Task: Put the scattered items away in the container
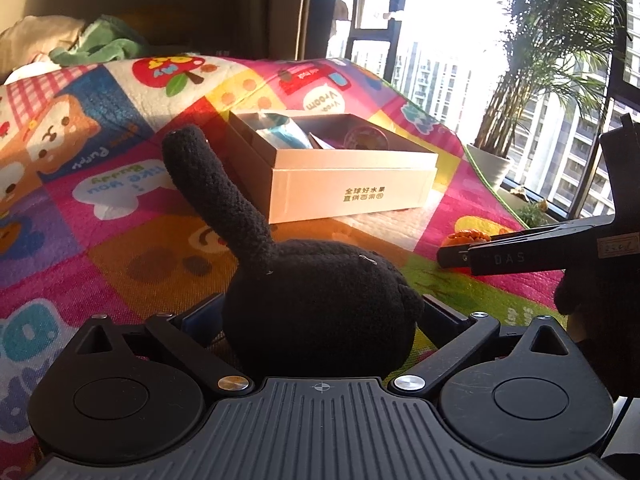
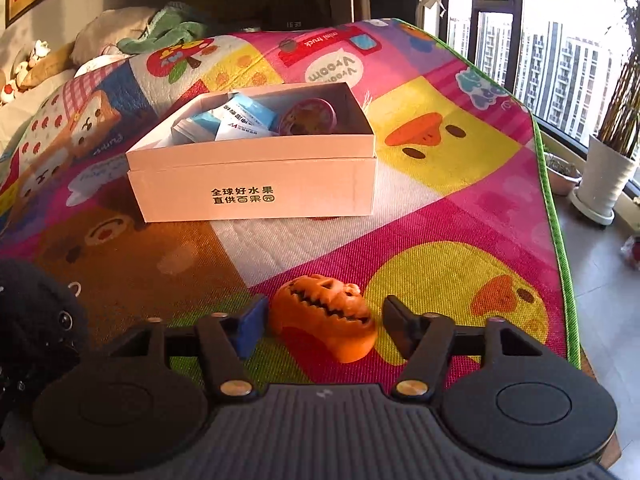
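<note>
A black plush toy [image 1: 316,304] with a long tail sits between the fingers of my left gripper [image 1: 320,312], which touch both its sides; it rests on the colourful mat. It also shows at the left edge of the right wrist view [image 2: 36,312]. An orange pumpkin toy [image 2: 324,320] lies on the mat between the open fingers of my right gripper [image 2: 326,324]; the fingers stand apart from it. The pumpkin [image 1: 468,237] and right gripper also show in the left wrist view. A white open box [image 2: 256,184] stands farther back, holding blue packets [image 2: 240,118] and a round tin [image 2: 308,116].
The mat [image 2: 440,208] has a green edge on the right, dropping to a tiled floor. A potted palm [image 2: 608,176] stands by the window. Pillows and a green cloth [image 2: 172,28] lie at the back left.
</note>
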`<state>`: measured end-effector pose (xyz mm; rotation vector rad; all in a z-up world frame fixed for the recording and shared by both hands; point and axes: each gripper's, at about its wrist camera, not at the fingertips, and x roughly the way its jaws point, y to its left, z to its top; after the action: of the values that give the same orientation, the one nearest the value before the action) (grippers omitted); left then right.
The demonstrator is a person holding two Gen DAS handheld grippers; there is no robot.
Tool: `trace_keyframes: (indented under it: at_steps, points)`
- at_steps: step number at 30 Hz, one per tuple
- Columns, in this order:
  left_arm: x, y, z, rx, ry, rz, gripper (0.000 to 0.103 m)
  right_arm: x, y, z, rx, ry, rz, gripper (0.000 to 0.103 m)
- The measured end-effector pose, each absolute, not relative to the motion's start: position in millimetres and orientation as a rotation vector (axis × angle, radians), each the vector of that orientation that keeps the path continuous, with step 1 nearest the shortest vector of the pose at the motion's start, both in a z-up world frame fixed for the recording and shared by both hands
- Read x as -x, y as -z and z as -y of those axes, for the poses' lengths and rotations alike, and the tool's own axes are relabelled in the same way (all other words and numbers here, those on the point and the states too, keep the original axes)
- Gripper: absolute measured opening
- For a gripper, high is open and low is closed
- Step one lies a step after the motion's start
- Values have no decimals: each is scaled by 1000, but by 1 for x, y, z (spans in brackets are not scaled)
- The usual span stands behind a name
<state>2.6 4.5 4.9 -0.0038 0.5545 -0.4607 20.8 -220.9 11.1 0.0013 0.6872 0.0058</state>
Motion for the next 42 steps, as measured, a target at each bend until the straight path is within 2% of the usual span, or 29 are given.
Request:
trace_keyframes:
  at_steps: [8, 9, 10, 15, 19, 25, 36, 42]
  points:
    - [15, -11, 15, -146, 434, -516, 102, 14, -32, 227, 35, -41, -643, 58]
    - [16, -13, 17, -159, 436, -515, 100, 19, -36, 228, 44, -48, -636, 58]
    - [16, -15, 19, -175, 435, -514, 90, 24, -41, 229, 55, -56, -626, 58]
    - [4, -40, 21, -162, 505, -533, 90, 39, -74, 235, 66, -77, -554, 58]
    - [-11, -76, 30, -202, 512, -420, 90, 36, -106, 241, 57, -88, -474, 58]
    - [-67, -104, 45, -149, 528, -302, 90, -7, -142, 241, 56, -96, -391, 59]
    - [-185, -74, 70, -93, 602, -372, 96, -121, -142, 240, 1, -113, -453, 59]
    - [-168, -73, 33, -16, 580, -347, 101, -157, -124, 239, -18, -118, -524, 59]
